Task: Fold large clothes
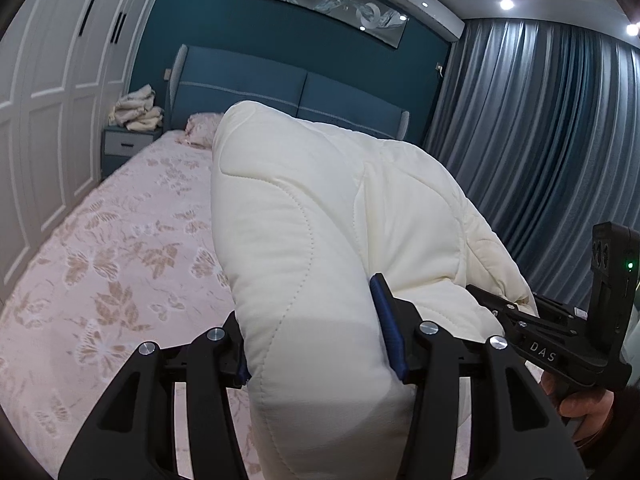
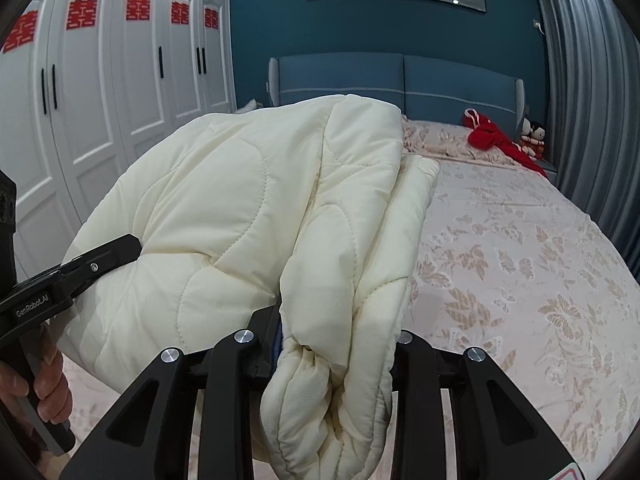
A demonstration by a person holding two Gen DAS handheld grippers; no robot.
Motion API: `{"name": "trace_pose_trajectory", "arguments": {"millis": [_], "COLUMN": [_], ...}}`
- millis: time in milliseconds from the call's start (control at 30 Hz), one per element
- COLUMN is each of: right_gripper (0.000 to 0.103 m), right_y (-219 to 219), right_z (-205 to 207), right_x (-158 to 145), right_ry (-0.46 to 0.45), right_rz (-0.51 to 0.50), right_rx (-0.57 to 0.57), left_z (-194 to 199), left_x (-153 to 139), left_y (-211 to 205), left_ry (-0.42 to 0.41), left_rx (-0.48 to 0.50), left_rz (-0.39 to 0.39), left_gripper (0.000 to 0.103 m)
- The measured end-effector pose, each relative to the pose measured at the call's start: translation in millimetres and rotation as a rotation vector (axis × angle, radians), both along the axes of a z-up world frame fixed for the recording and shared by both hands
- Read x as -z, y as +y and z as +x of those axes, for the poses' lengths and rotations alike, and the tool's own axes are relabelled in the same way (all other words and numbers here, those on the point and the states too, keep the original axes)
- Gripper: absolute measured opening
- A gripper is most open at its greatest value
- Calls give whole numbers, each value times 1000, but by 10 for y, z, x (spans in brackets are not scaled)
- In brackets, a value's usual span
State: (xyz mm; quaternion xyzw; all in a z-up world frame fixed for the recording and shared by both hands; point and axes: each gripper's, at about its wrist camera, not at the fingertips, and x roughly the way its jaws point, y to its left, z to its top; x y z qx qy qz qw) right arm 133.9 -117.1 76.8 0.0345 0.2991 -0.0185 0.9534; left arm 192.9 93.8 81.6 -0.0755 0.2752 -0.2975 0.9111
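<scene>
**Over the foot of the bed: quilt pinched in both grippers, mid-fold**

Above the near end of the bed [image 2: 520, 264], the cream quilt [image 1: 320, 208] is up off the mattress, bunched into a thick hump between the two tools. It doesn't seem to touch the floral sheet anywhere I can see, though its underside is hidden.

The left gripper [image 1: 320, 340] has its jaws clamped on a fat folded edge of the quilt, blue pads pressing into the padding from both sides. The jaws stand fairly wide simply because the stuff is so thick. The right gripper [image 2: 336, 344] is squeezed on a gathered, scrunched corner, which packs tighter, so its jaws sit closer together.

Why hold it like this? My guess is two corners or edges got brought side by side, so the quilt hangs doubled and can be laid down on the bed as a neat half. Both tools are just beside each other, each one showing at the edge of the other's view.

Up by the headboard end of the bed there's a red garment [image 2: 500, 142] and a pillow [image 1: 200, 130], well clear of where the quilt would land.
</scene>
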Motion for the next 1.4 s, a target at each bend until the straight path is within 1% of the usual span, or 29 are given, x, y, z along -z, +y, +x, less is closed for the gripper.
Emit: {"name": "trace_pose_trajectory", "arguments": {"millis": [100, 300, 500, 567, 600, 667, 700, 733, 767, 800, 833, 867, 900, 933, 967, 1033, 1067, 1100, 1167, 1233, 1267, 1333, 1400], "right_gripper": [30, 30, 30, 30, 31, 36, 39, 44, 46, 49, 54, 59, 60, 61, 61, 61, 61, 58, 27, 19, 13, 10, 10], "right_y": [-69, -133, -199, -223, -229, -231, -221, -212, -221, -245, -275, -309, -346, -371, -402, -461, -484, -479, -416, -326, -276, -205, -194], "right_z": [142, 367, 523, 562, 569, 561, 553, 550, 547, 539, 534, 505, 457, 408, 327, 174, 101, 23, -33, -37, -22, 41, 107], "right_x": [301, 763, 1213, 1380, 1451, 1577, 1608, 1633, 1644, 1637, 1618, 1584, 1538, 1489, 1418, 1285, 1220, 1121, 976, 847, 808, 811, 869], "right_ry": [52, 131, 203, 242, 260, 278, 280, 287, 294, 300, 306, 315, 324, 325, 321, 316, 310, 300, 280, 264, 258, 265, 286], "right_rz": [2, 19, 33, 57, 69, 81, 80, 85, 96, 111, 127, 146, 149, 147, 149, 142, 134, 124, 103, 66, 60, 45, 40], "right_rx": [9, 25, 33, 39, 41, 38, 35, 29, 24, 20, 17, 20, 36, 49, 58, 87, 108, 119, 106, 88, 66, 44, 42], "left_z": [119, 394, 556, 597, 614, 626, 615, 593, 572, 542, 506, 472, 433, 368, 312, 223, 176, 152, 58, 3, -35, -79, -70], "left_x": [232, 829, 1290, 1474, 1570, 1722, 1763, 1804, 1819, 1807, 1769, 1717, 1661, 1571, 1493, 1369, 1300, 1262, 1135, 1054, 1020, 1000, 1030], "left_y": [-62, -171, -204, -194, -181, -144, -130, -104, -90, -78, -73, -77, -86, -97, -108, -108, -114, -122, -182, -259, -300, -368, -426], "left_ry": [34, 129, 199, 242, 265, 296, 301, 303, 304, 304, 294, 280, 269, 256, 247, 254, 271, 288, 303, 298, 294, 303, 333], "left_rx": [9, 9, -2, -7, -11, -22, -30, -41, -54, -89, -127, -152, -169, -209, -243, -286, -305, -319, -330, -357, -366, -366, -360], "left_rz": [11, 31, 48, 46, 46, 39, 37, 38, 46, 73, 108, 140, 168, 229, 282, 358, 389, 409, 441, 483, 496, 507, 510], "left_gripper": [49, 49, 49, 50, 50, 55, 59, 62, 69, 73, 79, 81, 82, 88, 91, 91, 91, 91, 91, 91, 90, 88, 83]}}
